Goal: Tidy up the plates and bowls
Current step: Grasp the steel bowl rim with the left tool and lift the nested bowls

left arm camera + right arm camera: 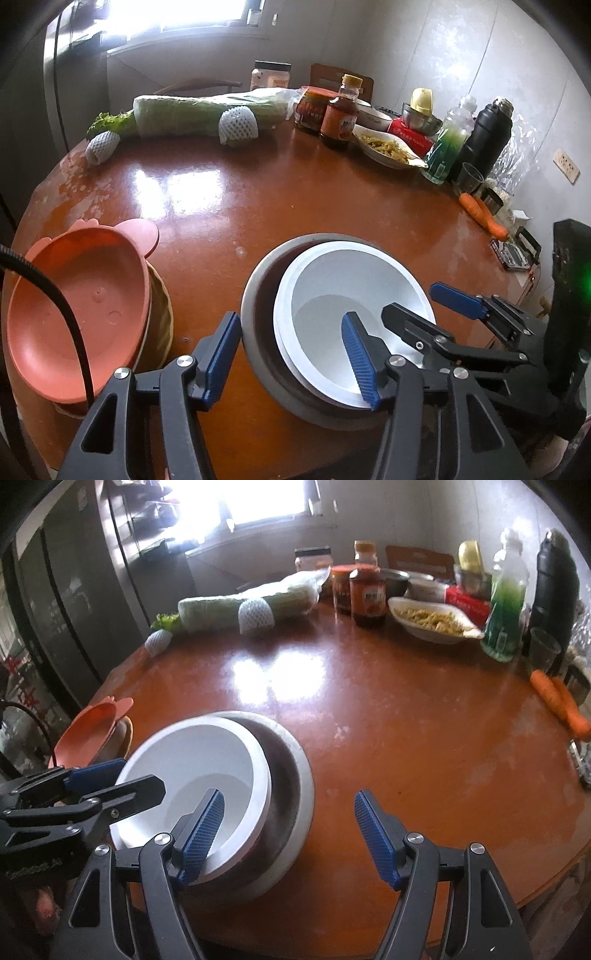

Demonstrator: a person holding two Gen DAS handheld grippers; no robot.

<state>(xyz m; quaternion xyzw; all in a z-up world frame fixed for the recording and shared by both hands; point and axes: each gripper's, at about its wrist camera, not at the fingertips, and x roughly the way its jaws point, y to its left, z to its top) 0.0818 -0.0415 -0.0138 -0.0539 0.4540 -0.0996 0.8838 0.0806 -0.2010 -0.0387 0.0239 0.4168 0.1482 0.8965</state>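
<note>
A white bowl (pixel 354 291) sits tilted inside a larger steel bowl (pixel 258 295) near the front of the round brown table (pixel 295 192). My left gripper (pixel 291 358) is open, its fingers straddling the near left rims of both bowls. A pink plate with ear-shaped tabs (pixel 77 306) lies on other dishes at the left. In the right wrist view my right gripper (pixel 288 834) is open, astride the near right rims of the white bowl (pixel 207 753) and steel bowl (pixel 291 771). The right gripper also shows in the left wrist view (pixel 417 306).
At the back of the table lie a wrapped cabbage (pixel 207 110), sauce jars and bottles (pixel 338 114), a dish of food (pixel 388 147), a green bottle (pixel 448 140) and a black flask (pixel 487 136). Carrots (pixel 482 214) lie at the right edge.
</note>
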